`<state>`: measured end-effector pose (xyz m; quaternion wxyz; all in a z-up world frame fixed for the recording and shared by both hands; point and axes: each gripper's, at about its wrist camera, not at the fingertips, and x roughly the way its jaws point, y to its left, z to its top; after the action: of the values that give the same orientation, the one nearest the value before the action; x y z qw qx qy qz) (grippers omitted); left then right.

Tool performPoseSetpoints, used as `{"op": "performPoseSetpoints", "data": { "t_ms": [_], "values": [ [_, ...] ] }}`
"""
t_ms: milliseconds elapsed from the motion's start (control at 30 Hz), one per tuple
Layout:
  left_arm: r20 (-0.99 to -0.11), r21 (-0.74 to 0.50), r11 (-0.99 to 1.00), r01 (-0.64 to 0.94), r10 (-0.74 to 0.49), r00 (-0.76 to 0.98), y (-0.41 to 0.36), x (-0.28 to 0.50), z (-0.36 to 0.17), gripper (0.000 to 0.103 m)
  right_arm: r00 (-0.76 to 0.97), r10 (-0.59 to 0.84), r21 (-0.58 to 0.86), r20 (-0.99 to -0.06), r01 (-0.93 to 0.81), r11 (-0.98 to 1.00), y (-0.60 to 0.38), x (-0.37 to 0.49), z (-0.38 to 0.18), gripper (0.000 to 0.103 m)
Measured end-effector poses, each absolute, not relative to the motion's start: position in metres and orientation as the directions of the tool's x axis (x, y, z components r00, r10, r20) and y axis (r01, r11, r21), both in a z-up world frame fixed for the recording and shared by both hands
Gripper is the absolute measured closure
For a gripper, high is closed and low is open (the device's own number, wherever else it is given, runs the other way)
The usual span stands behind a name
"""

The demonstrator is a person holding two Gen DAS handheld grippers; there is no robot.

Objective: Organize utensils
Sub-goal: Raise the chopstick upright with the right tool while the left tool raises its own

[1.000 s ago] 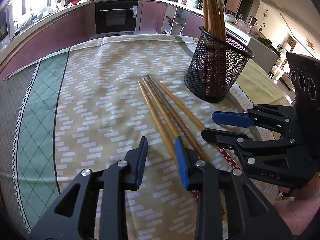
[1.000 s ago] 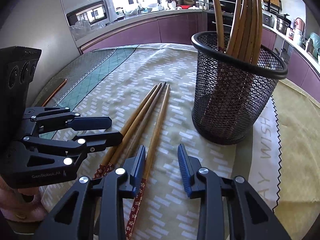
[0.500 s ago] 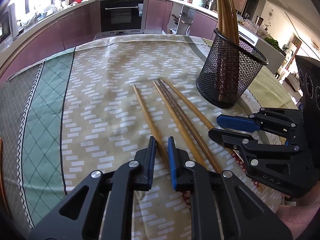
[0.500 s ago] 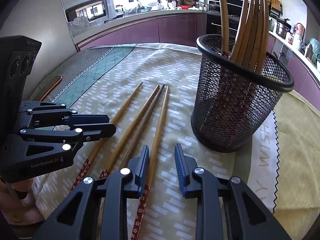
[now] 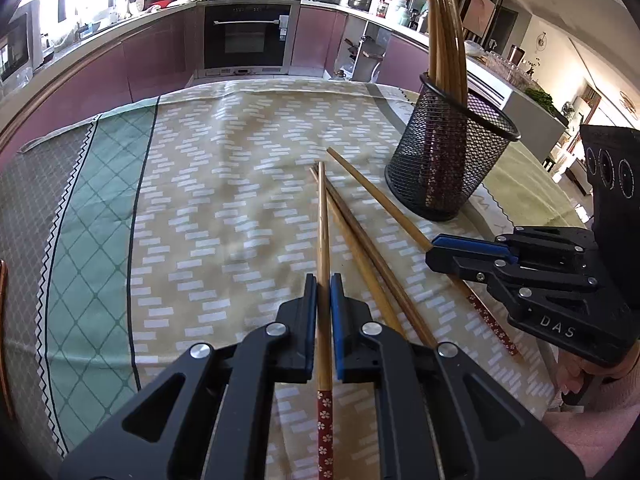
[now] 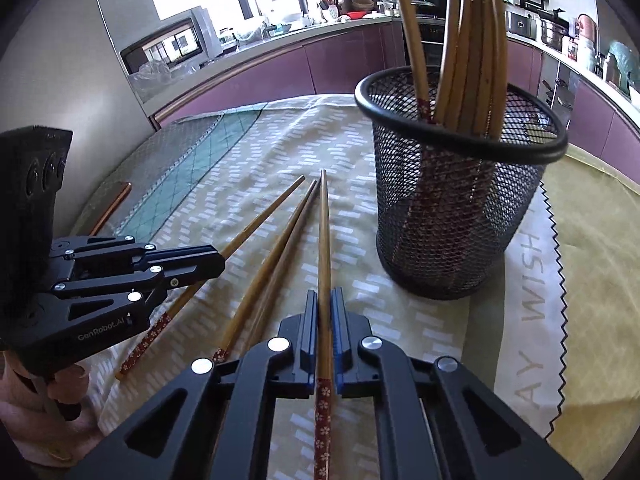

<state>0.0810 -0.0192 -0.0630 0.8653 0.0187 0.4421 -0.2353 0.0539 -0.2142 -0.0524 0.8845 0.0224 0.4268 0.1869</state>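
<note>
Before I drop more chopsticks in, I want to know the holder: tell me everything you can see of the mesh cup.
The mesh cup is a round black wire-mesh holder with a thick, smooth black rim, slightly narrower at the base. It stands upright on the patterned tablecloth, right of the loose chopsticks, and touches neither them nor any hand-held gripper. Several wooden chopsticks stand inside, leaning on the rim, red patterned ends down and visible through the mesh.
</note>
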Motion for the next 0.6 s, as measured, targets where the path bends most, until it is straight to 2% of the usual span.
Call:
{"op": "performPoseSetpoints", "data": {
  "t_ms": [200,600],
  "values": [
    [-0.789,-0.172,0.872,0.457,-0.400,0.466,-0.024,0.076,-0.070,0.095,0.533,0.404,0.227,-0.743,-0.368,0.902,-0.214,0.047,-0.051,0.097],
    [-0.805,-0.162,0.866,0.473,-0.394,0.444,-0.030,0.093,-0.073,0.095,0.504,0.373,0.189,-0.779,-0.379,0.906,-0.202,0.057,-0.059,0.097]
  ]
}}
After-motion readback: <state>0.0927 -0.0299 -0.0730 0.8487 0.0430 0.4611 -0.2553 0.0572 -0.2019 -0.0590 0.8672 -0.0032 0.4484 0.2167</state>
